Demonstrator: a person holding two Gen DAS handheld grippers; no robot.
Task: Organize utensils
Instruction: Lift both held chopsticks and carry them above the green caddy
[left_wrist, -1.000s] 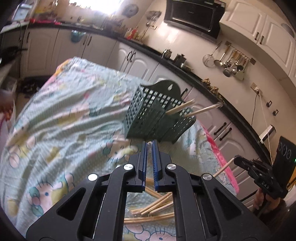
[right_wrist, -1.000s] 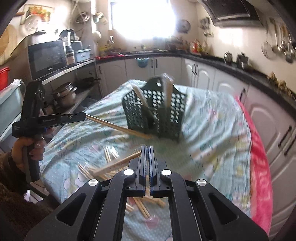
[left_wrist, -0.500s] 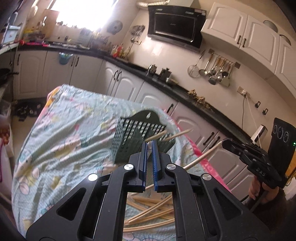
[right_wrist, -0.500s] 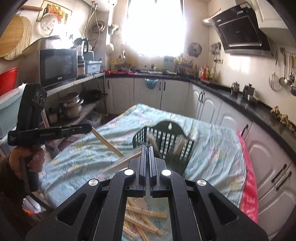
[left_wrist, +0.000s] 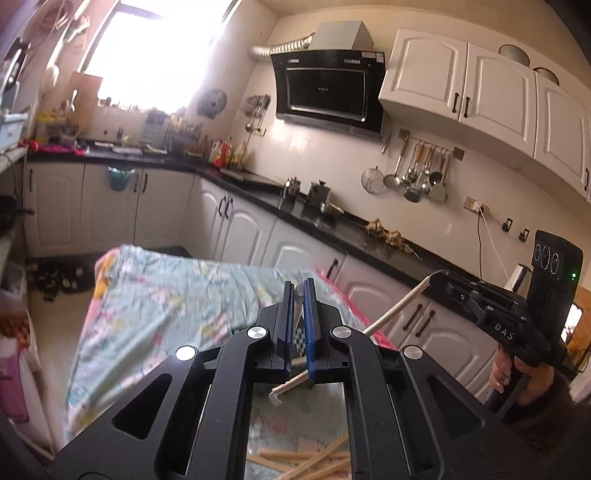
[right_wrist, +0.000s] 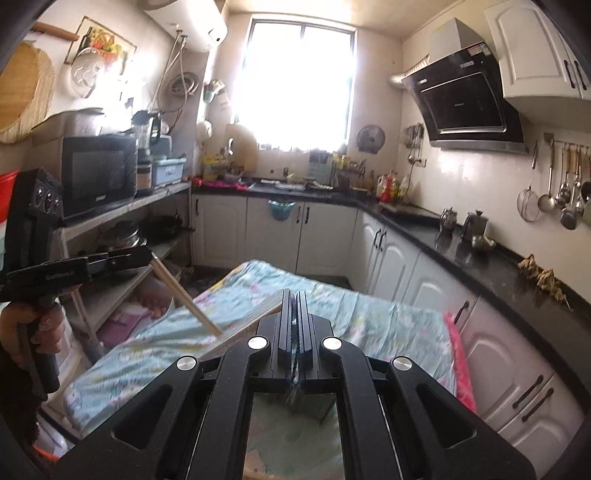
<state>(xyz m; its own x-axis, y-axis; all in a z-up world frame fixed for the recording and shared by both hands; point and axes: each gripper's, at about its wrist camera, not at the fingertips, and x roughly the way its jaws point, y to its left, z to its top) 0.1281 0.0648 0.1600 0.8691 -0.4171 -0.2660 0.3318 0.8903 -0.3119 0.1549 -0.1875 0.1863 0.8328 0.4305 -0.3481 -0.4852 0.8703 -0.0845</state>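
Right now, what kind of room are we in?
A home kitchen, most likely: a range hood on the wall, ladles hanging from a rail, and a microwave on a shelf.

You are shooting into hard daylight: the window (right_wrist: 297, 85) is blowing out to pure white at the upper centre of the right view and the upper left of the left view, washing haze over the nearby wall. The tablecloth (left_wrist: 166, 306) is smearing with motion blur. Fisheye bending is curving the cabinets (left_wrist: 461, 77), and the corners are darkening to black.
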